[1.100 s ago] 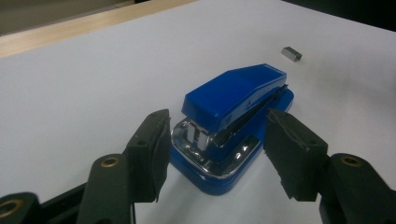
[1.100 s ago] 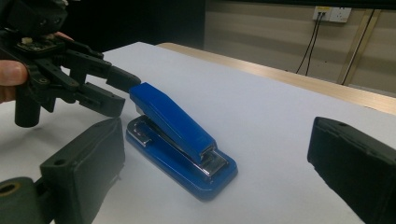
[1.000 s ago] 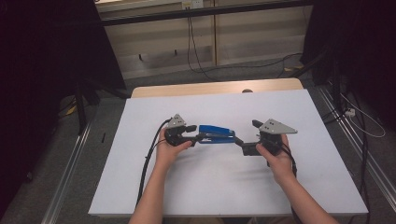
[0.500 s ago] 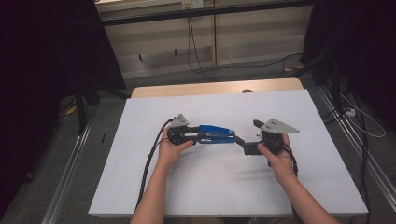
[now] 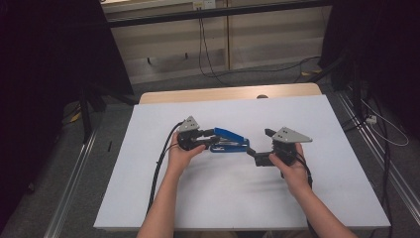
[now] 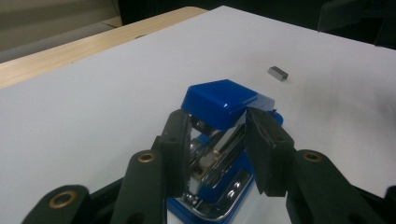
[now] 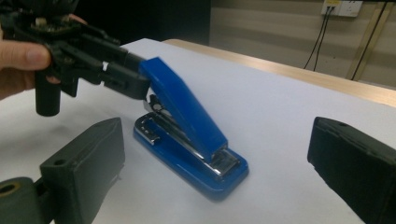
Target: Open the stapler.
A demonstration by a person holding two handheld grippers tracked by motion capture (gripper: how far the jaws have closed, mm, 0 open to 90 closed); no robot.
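White worktop (image 5: 163, 198) carries a blue stapler (image 5: 229, 142) at centre. Left tool (image 6: 219, 140), jaws just closing, straddles its raised rear end, pads at its sides; right tool (image 7: 210, 186) waits open, empty. Squeeze squarely to avoid tipping it.

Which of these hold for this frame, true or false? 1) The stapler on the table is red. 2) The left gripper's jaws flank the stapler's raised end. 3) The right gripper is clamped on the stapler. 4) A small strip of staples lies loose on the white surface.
1) False: the stapler is blue.
2) True: the left gripper has a jaw on each side of the lifted blue top, and they have just been closing on it.
3) False: the right gripper stands open, jaws clear of the stapler.
4) True: the strip of staples lies apart from the stapler on the white table.
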